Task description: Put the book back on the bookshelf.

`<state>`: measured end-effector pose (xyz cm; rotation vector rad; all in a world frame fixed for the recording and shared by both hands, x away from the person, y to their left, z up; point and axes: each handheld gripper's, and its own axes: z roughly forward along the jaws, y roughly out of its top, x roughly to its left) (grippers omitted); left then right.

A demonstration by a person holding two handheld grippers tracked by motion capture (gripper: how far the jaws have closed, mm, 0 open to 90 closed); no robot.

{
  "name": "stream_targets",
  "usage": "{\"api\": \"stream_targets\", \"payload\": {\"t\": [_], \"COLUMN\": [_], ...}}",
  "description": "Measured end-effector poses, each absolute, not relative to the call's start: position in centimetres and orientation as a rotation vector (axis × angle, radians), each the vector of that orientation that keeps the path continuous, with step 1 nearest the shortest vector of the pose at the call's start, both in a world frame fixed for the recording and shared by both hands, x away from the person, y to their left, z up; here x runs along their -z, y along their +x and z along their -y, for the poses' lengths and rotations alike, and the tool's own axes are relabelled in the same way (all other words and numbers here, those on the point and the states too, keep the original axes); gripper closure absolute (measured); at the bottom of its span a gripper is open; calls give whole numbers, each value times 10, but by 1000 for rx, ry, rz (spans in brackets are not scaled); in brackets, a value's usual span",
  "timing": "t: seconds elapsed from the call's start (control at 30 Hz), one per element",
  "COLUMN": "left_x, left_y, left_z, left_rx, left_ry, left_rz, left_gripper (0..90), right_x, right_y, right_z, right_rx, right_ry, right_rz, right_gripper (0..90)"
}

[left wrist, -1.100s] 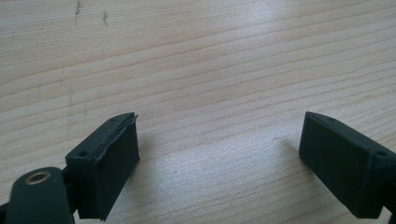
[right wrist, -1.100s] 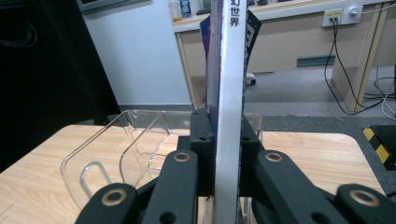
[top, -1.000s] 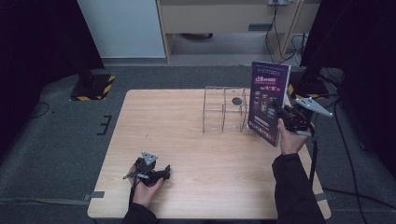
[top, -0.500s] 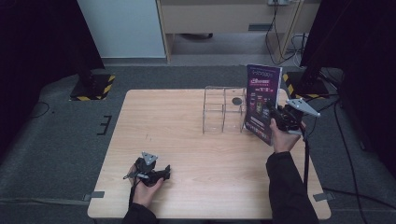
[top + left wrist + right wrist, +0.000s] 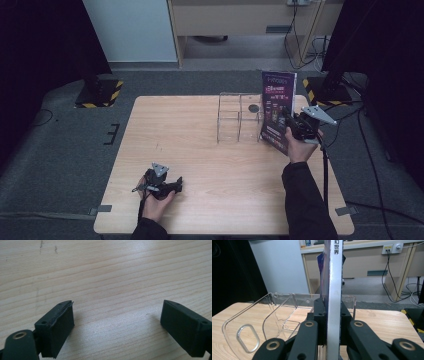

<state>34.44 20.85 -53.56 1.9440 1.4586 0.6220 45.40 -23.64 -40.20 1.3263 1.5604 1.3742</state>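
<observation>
Right gripper (image 5: 295,126), clamped on the tall purple paperback book (image 5: 276,110), has slid it leftward beside the clear acrylic rack (image 5: 239,117), upper right, ready for slotting.

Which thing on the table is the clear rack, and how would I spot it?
Start at the wooden table and look to its far right part. There stands the clear rack, a see-through plastic holder with upright dividers, just left of the purple book held upright in the right gripper. It is the one transparent thing there.
</observation>
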Motion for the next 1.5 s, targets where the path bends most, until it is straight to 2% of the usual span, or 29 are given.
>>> {"api": "stream_targets", "payload": {"t": [0.7, 1.5], "left_x": [536, 536], "left_y": [344, 344], "left_z": [-208, -208], "left_rx": [-622, -625], "left_ry": [1944, 1943], "left_rz": [-1459, -1462], "left_gripper": [105, 102], "right_x": [404, 436], "right_y": [436, 382], "right_z": [246, 277], "right_rx": [-1328, -1337], "right_ry": [1290, 1328], "right_rz": [-1689, -1769], "right_gripper": [821, 818]}}
